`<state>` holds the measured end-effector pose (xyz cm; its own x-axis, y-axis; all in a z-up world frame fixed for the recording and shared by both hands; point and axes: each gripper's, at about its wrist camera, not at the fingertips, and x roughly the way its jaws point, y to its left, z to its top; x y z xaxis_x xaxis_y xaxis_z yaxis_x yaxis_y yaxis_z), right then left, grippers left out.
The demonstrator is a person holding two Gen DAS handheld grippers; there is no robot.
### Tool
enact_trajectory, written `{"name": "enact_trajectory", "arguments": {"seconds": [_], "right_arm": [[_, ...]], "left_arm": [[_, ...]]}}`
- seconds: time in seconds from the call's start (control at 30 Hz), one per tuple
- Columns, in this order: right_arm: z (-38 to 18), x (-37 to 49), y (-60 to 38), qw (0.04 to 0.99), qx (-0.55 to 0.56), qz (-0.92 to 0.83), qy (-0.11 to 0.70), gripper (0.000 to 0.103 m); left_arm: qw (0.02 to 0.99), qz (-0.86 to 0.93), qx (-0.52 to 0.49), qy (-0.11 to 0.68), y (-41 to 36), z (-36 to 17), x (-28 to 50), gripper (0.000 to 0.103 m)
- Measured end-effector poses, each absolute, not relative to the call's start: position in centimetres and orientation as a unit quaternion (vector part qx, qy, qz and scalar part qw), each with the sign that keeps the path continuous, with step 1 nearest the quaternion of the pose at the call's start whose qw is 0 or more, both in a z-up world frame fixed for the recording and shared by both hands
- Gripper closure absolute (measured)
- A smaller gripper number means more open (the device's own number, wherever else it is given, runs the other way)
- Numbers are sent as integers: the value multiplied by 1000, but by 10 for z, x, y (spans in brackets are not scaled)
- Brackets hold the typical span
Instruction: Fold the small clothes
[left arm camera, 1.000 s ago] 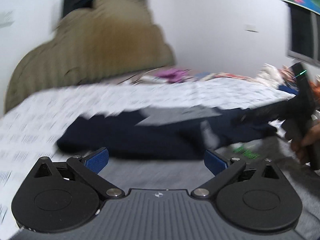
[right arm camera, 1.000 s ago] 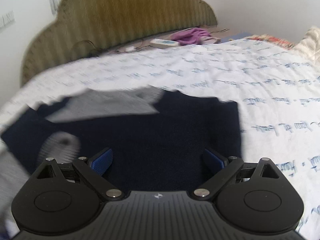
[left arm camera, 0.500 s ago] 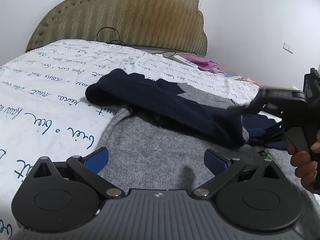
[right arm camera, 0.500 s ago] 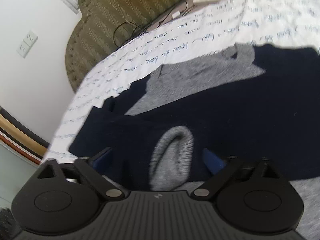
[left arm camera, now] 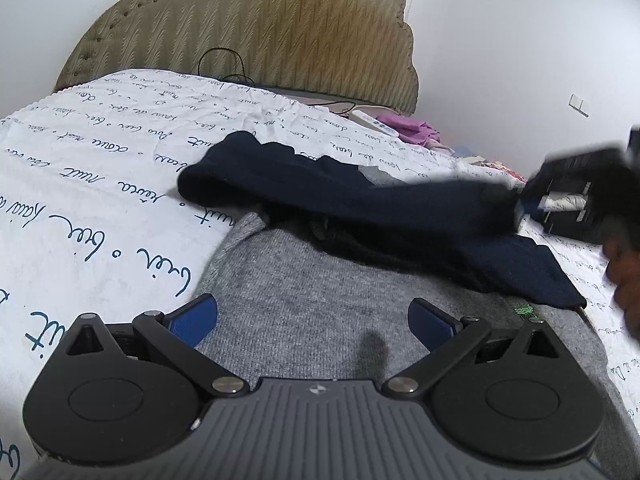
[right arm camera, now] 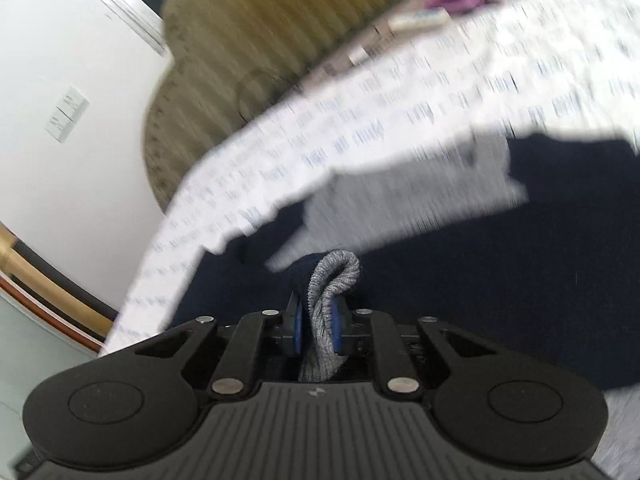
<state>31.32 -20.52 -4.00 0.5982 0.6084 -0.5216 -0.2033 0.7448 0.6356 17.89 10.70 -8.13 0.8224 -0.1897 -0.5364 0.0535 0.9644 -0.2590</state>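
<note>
Right claw (right arm camera: 316, 330) closing, grey cuff (right arm camera: 334, 280) now pinched between pads where a second ago it gaped over navy sweater (right arm camera: 500, 288). Sleeve fold underway. Left claw (left arm camera: 312, 320) stays open above grey hem (left arm camera: 312, 280).

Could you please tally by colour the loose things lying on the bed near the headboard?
Purple: 1, crumpled purple cloth
White: 1, white remote control
Black: 1, looped black cable
Total: 3

bedsheet (left arm camera: 100, 184) script reads "nuit".
</note>
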Motion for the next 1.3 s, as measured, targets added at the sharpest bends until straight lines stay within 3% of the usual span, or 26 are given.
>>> {"name": "enact_trajectory", "arguments": {"seconds": [0.27, 0.8, 1.3], "right_arm": [[24, 320, -270, 876, 245, 227, 349, 90], [-60, 320, -351, 861, 244, 96, 435, 90], [-73, 321, -347, 863, 237, 85, 437, 85]], "left_arm": [[946, -65, -121, 293, 108, -82, 180, 0], [946, -64, -120, 294, 109, -83, 181, 0], [946, -64, -119, 296, 109, -83, 181, 0]]}}
